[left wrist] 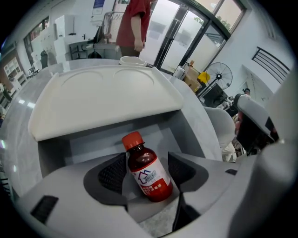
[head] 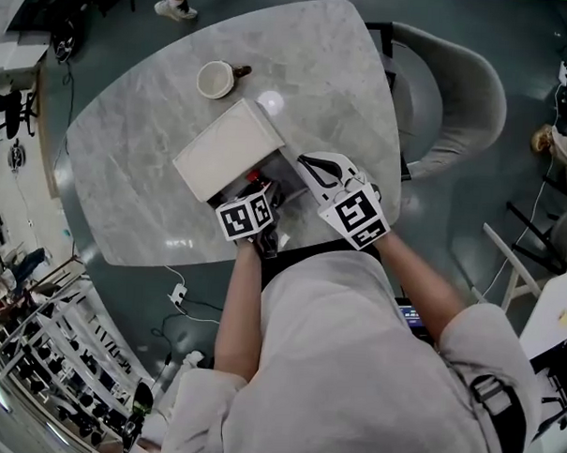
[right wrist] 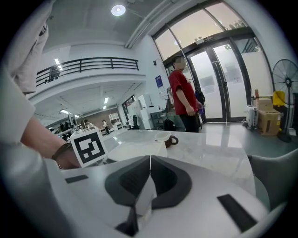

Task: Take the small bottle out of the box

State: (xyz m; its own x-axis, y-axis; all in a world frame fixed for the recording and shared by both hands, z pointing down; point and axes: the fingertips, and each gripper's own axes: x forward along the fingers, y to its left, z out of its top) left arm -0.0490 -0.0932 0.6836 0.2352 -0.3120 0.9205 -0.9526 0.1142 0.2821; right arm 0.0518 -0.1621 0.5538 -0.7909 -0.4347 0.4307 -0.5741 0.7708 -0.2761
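Note:
A small brown bottle with a red cap and a white-and-red label stands tilted on the grey floor inside the white box. My left gripper reaches into the box, open, with the bottle between its pads and a gap on each side. In the head view the box lies near the table's front edge with its lid swung back, and a bit of the red cap shows. My right gripper hovers at the box's right side; its jaws are shut with nothing clearly held.
A white cup with a dark handle stands on the marble table beyond the box. A grey chair sits at the table's right. A person in a red shirt stands past the far edge.

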